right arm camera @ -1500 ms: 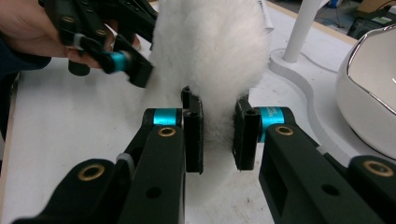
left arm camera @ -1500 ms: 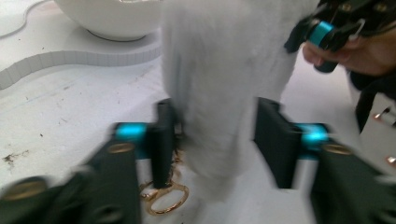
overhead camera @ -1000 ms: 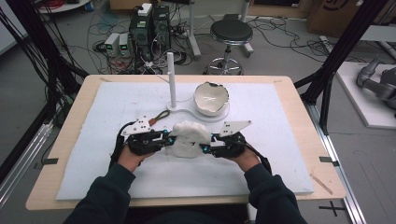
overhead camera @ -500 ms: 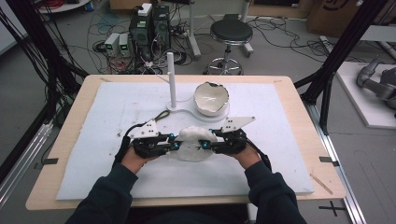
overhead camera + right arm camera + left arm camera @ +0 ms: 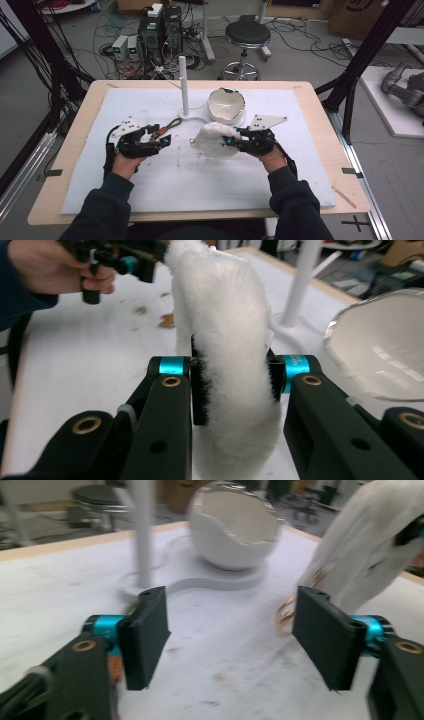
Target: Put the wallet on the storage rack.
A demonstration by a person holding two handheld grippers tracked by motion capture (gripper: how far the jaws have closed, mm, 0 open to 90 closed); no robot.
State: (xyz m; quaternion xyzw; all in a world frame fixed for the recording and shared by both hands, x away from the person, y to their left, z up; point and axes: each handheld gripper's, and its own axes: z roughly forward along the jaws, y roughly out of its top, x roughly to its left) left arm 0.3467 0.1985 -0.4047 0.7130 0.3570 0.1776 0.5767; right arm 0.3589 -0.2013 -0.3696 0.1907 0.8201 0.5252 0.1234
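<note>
The right tool [image 5: 232, 377] is clamped on a white fluffy pouch [image 5: 216, 140], held just above the counter [image 5: 200, 200]. The left tool [image 5: 156, 142] is well to its left, jaws wide apart and holding nothing. Farther back, nearer the right hand, sits the egg-shaped bowl [image 5: 227, 104], with the upright post [image 5: 183, 82] just beside it.

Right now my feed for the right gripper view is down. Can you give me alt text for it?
The right hand-held gripper is clamped on a white fluffy pouch that stands upright between its jaws. Beyond it, the left hand-held gripper is upper left, a white post behind, and an eggshell-shaped bowl at right.
</note>
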